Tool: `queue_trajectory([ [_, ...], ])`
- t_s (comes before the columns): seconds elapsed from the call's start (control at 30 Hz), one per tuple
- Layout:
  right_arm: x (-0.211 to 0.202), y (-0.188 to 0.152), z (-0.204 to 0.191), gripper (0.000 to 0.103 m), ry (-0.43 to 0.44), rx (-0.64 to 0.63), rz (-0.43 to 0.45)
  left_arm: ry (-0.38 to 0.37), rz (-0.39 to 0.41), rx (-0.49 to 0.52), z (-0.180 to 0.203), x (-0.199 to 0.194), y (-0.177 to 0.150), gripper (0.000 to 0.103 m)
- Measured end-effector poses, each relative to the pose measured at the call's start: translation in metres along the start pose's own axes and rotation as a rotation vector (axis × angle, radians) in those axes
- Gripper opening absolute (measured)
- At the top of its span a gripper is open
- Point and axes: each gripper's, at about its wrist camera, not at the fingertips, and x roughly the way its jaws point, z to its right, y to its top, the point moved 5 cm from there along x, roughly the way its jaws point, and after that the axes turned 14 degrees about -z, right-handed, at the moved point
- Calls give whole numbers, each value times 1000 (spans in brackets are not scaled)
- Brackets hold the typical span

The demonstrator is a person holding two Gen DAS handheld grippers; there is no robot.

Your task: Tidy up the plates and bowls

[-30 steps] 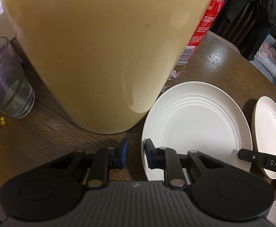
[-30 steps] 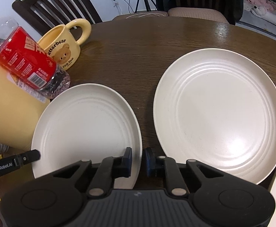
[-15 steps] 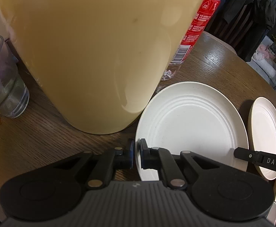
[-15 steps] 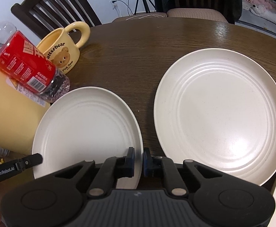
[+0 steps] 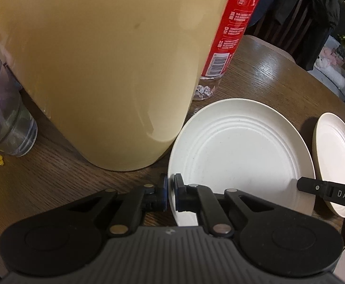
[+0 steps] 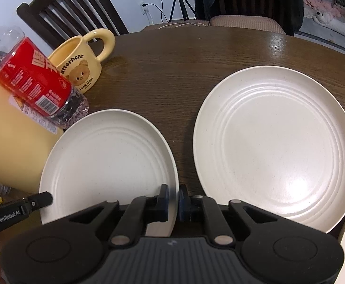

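Since a second ago, our left gripper (image 5: 170, 190) has closed its jaws on the rim of the small plate (image 5: 241, 151) at its eight o'clock, beside the yellow jug (image 5: 96, 71).

Our right gripper (image 6: 173, 201) pinches the same plate (image 6: 106, 163) at five o'clock, likely to lift it onto the big plate (image 6: 276, 142) at three o'clock on the surface (image 6: 184, 71).

Tall yellow container (image 5: 96, 71) blocks left; bare table (image 6: 184, 71) beyond plates (image 6: 276, 146)

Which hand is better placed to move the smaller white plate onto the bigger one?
Probably right: the right gripper clamps the small round cream plate's rim beside the larger cream plate; the left gripper sits near the yellow container.
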Motion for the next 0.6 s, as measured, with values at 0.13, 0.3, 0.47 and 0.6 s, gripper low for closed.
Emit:
queue_trajectory([
  [0.13, -1, -1, 0, 8, -6, -7, 7, 15, 18, 18, 4, -2, -2, 6],
  [0.3, -3, -2, -1, 8, -10, -12, 13, 23, 27, 28, 5, -5, -3, 6],
  [0.47, -3, -3, -1, 8, -11, -10, 15, 27, 28, 32, 7, -5, -5, 6],
  [0.6, -2, -3, 0, 8, -7, -4, 12, 18, 30, 26, 5, -5, -4, 6],
])
